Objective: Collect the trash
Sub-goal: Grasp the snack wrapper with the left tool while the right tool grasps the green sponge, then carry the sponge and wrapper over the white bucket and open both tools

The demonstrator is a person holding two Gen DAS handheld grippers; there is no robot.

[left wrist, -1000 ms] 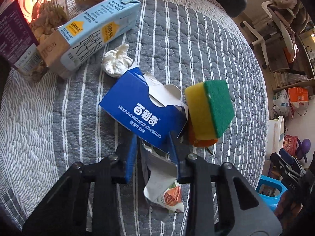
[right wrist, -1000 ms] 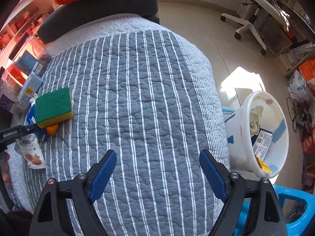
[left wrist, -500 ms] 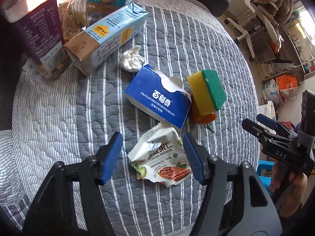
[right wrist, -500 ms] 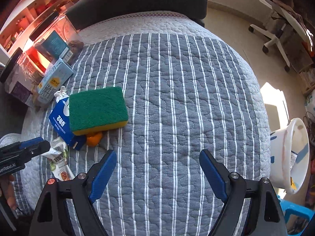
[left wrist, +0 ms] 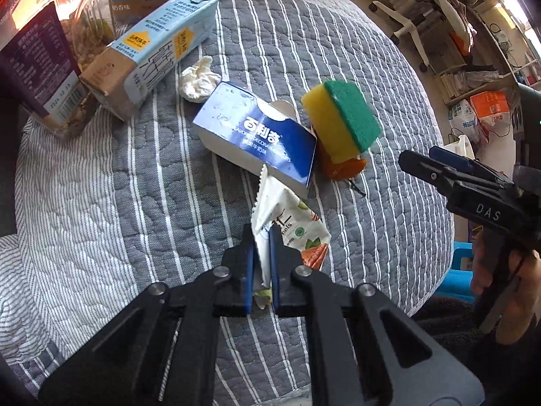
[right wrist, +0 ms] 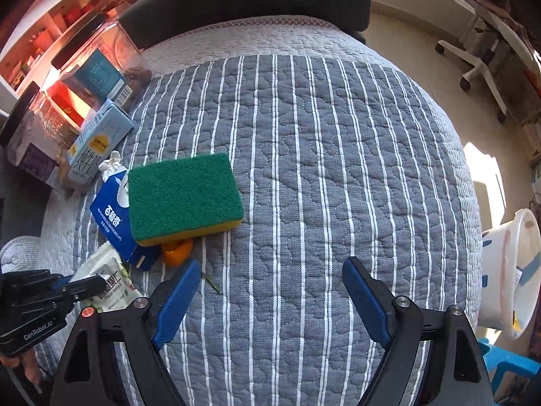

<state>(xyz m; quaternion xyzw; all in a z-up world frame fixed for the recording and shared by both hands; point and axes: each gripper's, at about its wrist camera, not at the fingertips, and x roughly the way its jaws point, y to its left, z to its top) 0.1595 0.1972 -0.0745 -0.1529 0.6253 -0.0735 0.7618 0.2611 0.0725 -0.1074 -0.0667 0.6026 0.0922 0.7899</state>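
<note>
The snack wrapper [left wrist: 287, 216] lies on the striped counter [left wrist: 338, 67] just in front of the blue biscuit box [left wrist: 257, 135], its near edge pinched between the left gripper [left wrist: 261, 237] fingers, which hide that edge. The right gripper [right wrist: 267, 287] hovers spread wide, grasping nothing, near the sponge [right wrist: 184, 196], which covers most of an orange object [right wrist: 175, 253].
</note>
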